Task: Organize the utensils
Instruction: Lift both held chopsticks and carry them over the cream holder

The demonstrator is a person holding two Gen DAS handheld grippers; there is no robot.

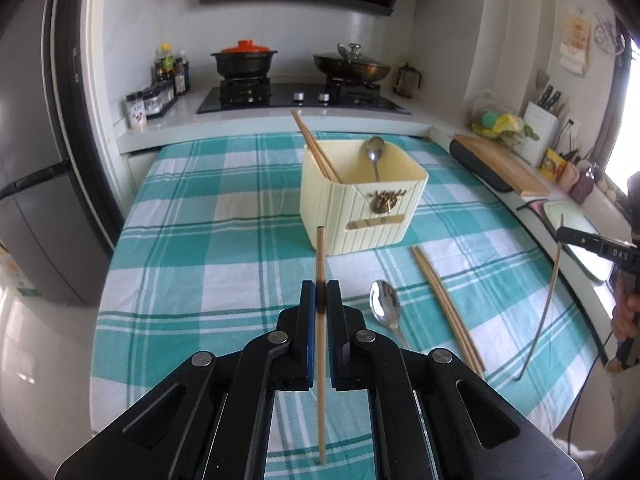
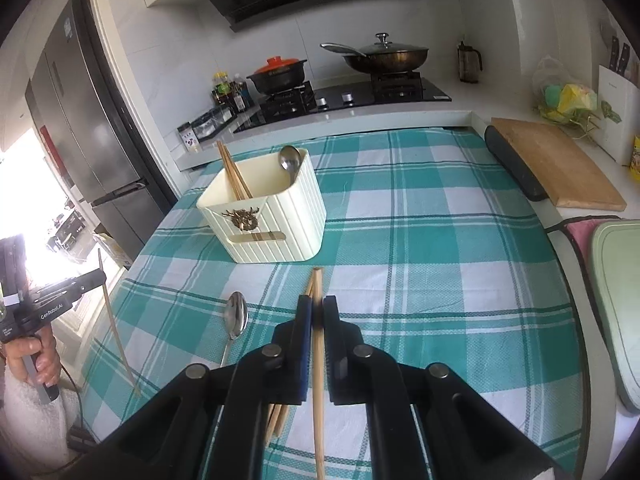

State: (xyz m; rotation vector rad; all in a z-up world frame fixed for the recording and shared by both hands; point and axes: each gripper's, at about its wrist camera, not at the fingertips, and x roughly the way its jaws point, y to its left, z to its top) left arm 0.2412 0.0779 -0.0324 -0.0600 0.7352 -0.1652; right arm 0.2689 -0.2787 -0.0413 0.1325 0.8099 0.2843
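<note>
1. The left gripper has its jaws pressed tight on a single chopstick — the stick stands nearly upright between the blue pads, its top poking above them and its lower end hanging below the jaws, clear of the checked tablecloth.
2. The right gripper is likewise clamped on a chopstick of its own, held steeply with the thick end up.
3. The cream holder sits toward the far side of the cloth. A pair of chopsticks leans in its left corner and a spoon stands against its back wall.
4. On the cloth near the holder lie a second spoon, bowl toward the holder, and a loose pair of chopsticks just to its right.
5. Only the left wrist view shows that loose pair in full; in the right wrist view the gripper covers most of it, with only the ends peeking out.
6. Each view catches the other tool from the side — the left wrist view shows the right one at the far right edge, and the right wrist view shows a hand gripping the left one's handle at the left edge.
7. Behind the table stands a stove with two covered pots.
</note>
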